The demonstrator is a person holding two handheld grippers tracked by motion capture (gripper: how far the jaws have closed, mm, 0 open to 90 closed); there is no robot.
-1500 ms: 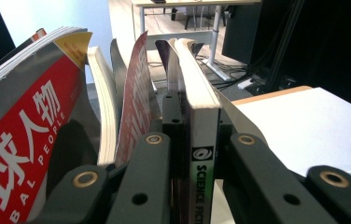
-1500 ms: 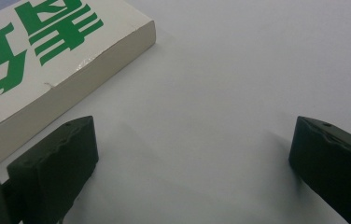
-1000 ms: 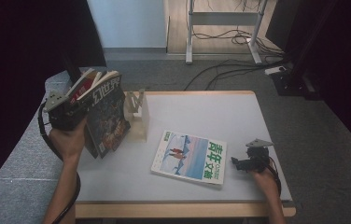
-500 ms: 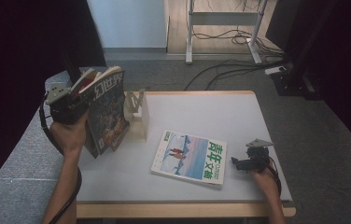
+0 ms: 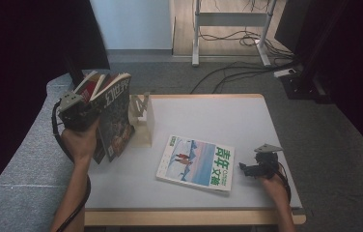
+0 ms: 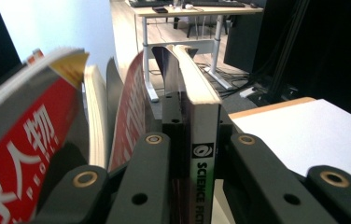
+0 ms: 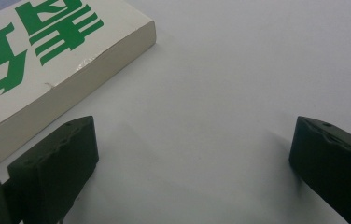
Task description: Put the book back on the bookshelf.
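Note:
My left gripper (image 5: 79, 114) is at the table's left edge, shut on the spine of a dark book (image 5: 117, 113) that stands upright. In the left gripper view the jaws (image 6: 197, 140) clamp that spine (image 6: 204, 161), which reads "SCIENCE FIC…". Beside it fan out a red magazine (image 6: 19, 154) and other thin books (image 6: 129, 107). A white magazine with green characters (image 5: 196, 162) lies flat on the table. Just right of it my right gripper (image 5: 248, 169) rests low, open, with bare table between its jaws (image 7: 192, 144); the magazine's corner (image 7: 47, 60) lies to its left.
A pale wooden book stand (image 5: 142, 121) sits on the white table (image 5: 218, 113) right beside the held books. Grey floor and cables (image 5: 228, 72) lie beyond the far edge, and a grey padded surface (image 5: 25, 164) runs along the left.
The left hand and its books have shifted slightly right, closer to the wooden stand, and stand more upright. The right gripper and the flat magazine have not moved.

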